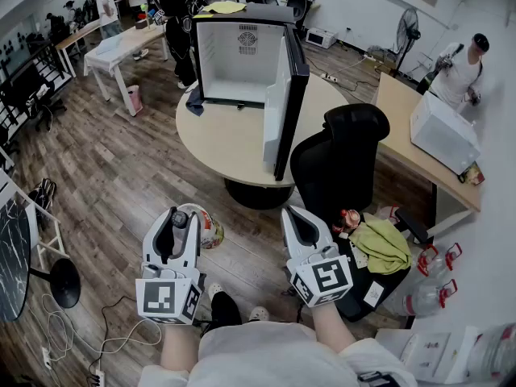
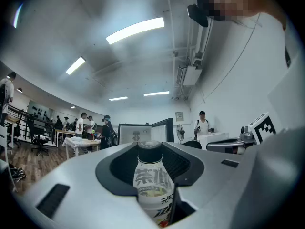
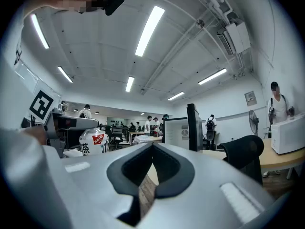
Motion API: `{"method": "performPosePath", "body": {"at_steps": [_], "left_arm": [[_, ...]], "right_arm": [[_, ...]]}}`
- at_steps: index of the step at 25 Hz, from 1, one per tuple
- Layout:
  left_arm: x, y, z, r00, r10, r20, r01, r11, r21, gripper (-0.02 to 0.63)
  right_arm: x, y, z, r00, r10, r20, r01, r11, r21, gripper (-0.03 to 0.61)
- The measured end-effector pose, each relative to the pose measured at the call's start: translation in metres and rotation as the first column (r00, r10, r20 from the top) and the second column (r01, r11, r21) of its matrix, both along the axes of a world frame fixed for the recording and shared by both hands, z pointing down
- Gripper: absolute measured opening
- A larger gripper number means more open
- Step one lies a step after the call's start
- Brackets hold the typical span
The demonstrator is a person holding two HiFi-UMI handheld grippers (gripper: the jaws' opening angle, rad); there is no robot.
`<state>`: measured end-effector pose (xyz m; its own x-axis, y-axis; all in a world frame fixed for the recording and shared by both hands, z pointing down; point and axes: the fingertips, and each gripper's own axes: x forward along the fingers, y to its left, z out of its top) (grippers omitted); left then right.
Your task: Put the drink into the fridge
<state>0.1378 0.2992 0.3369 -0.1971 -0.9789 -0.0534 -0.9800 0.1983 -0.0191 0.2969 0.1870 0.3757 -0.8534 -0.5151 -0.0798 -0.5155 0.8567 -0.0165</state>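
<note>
Bottle (image 2: pixel 151 180) in left hand-held gripper (image 1: pixel 184 216)

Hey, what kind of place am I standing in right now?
Most likely a shared office or lab workspace. A black office chair stands beside a round table that carries an open mini fridge, and long work desks fill the back of the room under strip lights.

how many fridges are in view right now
1: the black mini fridge with a white inside stands on the round beige table, its door swung open. No other shows, though the crowded back of the room could hide one.
</note>
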Motion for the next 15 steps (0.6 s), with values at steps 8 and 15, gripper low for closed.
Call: {"method": "performPosePath", "body": {"at_steps": [8,15], "left_arm": [[-0.022,-0.013,-0.006,1.0,0.014,-0.006,-0.014,1.0,0.007,0.158],[-0.053,-0.038,-0.015,0.999,0.04,0.006,-0.041,0.999,0.023,0.157]], "right_arm": [[-0.019,-0.012,-0.006,1.0,0.018,0.0,-0.018,1.0,0.002,0.011],[-0.049,-0.033,-0.013,0.999,0.037,0.01,-0.037,0.999,0.013,0.011]]}}
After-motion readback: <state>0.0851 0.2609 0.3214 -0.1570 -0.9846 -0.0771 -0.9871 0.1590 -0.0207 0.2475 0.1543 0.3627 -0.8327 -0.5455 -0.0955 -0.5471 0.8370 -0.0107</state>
